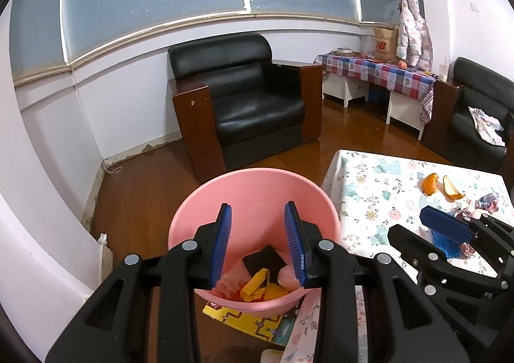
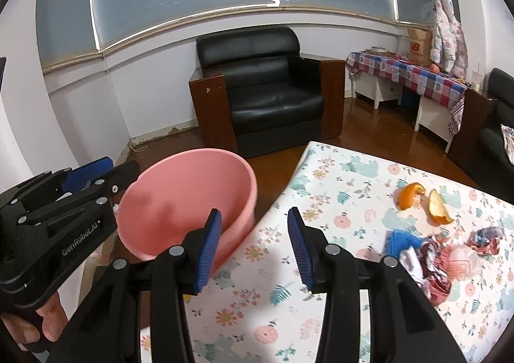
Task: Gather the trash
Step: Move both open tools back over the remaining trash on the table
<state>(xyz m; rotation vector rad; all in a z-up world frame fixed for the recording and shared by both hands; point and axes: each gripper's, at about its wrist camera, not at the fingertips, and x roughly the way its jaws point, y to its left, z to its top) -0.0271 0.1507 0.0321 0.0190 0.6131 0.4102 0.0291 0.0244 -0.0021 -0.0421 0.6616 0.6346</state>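
Observation:
A pink bucket (image 1: 257,193) stands on the floor beside the table; it holds yellow, pink and black trash (image 1: 260,282). My left gripper (image 1: 258,242) is open and empty right above the bucket's mouth. My right gripper (image 2: 253,249) is open and empty over the table's left part, with the bucket (image 2: 192,202) to its left. On the floral tablecloth (image 2: 321,189) lie two orange peels (image 2: 424,197), a blue scrap (image 2: 401,242) and crumpled wrappers (image 2: 443,263) at the right. In the left wrist view the right gripper (image 1: 445,228) hovers over this litter.
A black leather armchair (image 1: 244,93) stands behind the bucket. A side table with a checked cloth (image 1: 379,71) is at the back right, and another black seat (image 1: 482,112) at the far right. A yellow mat (image 1: 250,321) lies under the bucket.

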